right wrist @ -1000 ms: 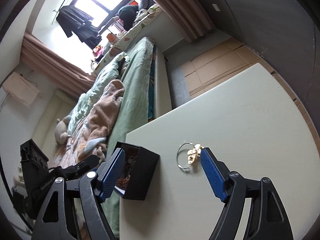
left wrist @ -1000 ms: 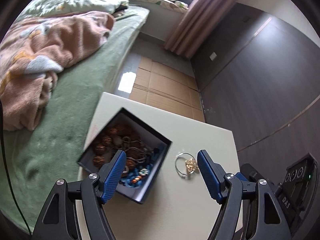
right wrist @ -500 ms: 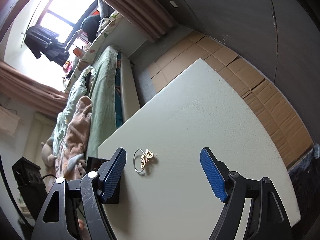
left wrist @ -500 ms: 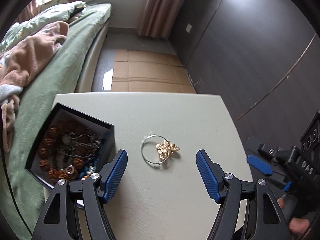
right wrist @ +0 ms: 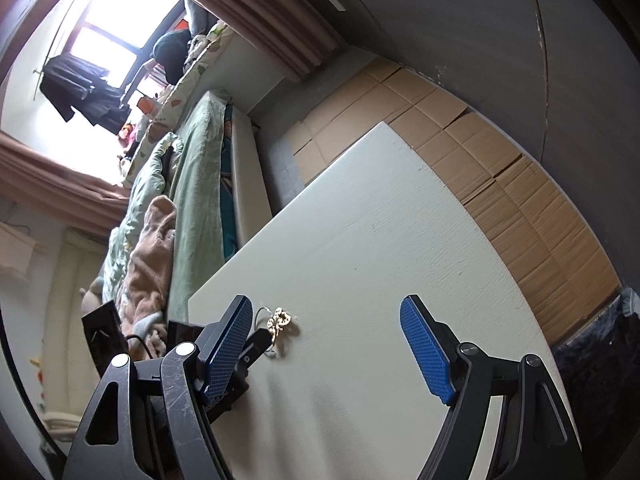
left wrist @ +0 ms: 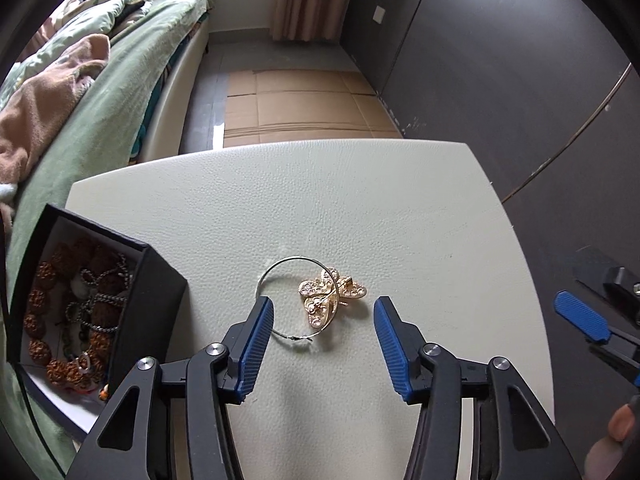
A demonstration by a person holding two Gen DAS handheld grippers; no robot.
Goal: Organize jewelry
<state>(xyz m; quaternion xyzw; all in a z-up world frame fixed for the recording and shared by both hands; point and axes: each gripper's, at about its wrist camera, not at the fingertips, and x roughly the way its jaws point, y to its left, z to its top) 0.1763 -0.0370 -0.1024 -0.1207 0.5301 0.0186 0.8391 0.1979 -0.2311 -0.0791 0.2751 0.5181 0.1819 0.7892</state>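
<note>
A gold butterfly brooch (left wrist: 331, 296) lies on a thin wire hoop (left wrist: 276, 276) on the pale table (left wrist: 360, 208). My left gripper (left wrist: 323, 312) hangs just over them. Its jaws are closing, with the brooch and part of the hoop between them, and the pads do not touch either. A black box (left wrist: 148, 300) of beaded bracelets and chains stands at the table's left edge. In the right wrist view the brooch (right wrist: 279, 322) appears small beside my right gripper's left finger. My right gripper (right wrist: 326, 328) stands open over bare table, with nothing between its fingers.
A bed with green covers (left wrist: 100, 128) and a pink blanket (left wrist: 36, 120) runs along the left of the table. Flattened cardboard (left wrist: 304, 104) covers the floor beyond it. A dark wall (left wrist: 500, 60) lies to the right. A person's fingers (left wrist: 618, 432) show at the lower right.
My left gripper has swung right from the black box and come down over the brooch and hoop, and its jaws have narrowed. The right gripper shifted at first, then held still.
</note>
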